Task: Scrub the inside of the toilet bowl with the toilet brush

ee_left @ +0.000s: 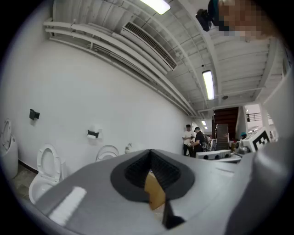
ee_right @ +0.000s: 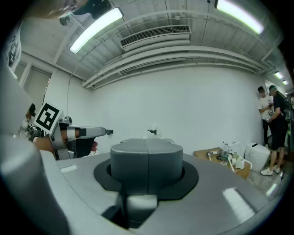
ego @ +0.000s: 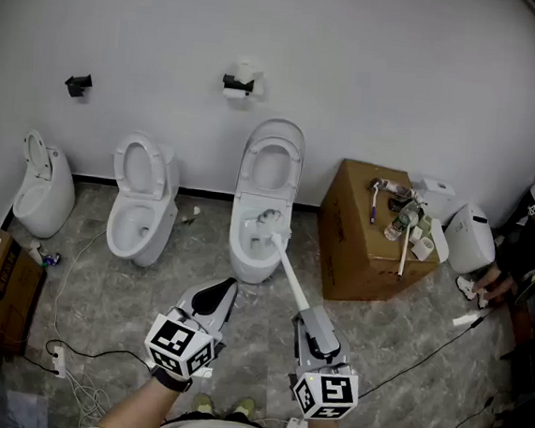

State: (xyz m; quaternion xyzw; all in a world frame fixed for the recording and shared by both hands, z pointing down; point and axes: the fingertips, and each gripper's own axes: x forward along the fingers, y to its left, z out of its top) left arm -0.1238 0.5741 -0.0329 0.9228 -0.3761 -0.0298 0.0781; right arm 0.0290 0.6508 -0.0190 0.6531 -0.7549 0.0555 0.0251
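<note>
Head view: the right tongs point(ego: 306, 317) are clamped on the long handle of the toilet brush point(ego: 286, 268). The brush's bristle head sits inside the bowl of the toilet point(ego: 243, 253), whose lid is raised. The left tongs point(ego: 225, 292) hang just beside the handle, apart from it. A cardboard box point(ego: 358, 255) stands to the right of that toilet. Left gripper view: the dark pads meet at the tip with nothing gripped. Right gripper view: both halves are pressed tight together.
</note>
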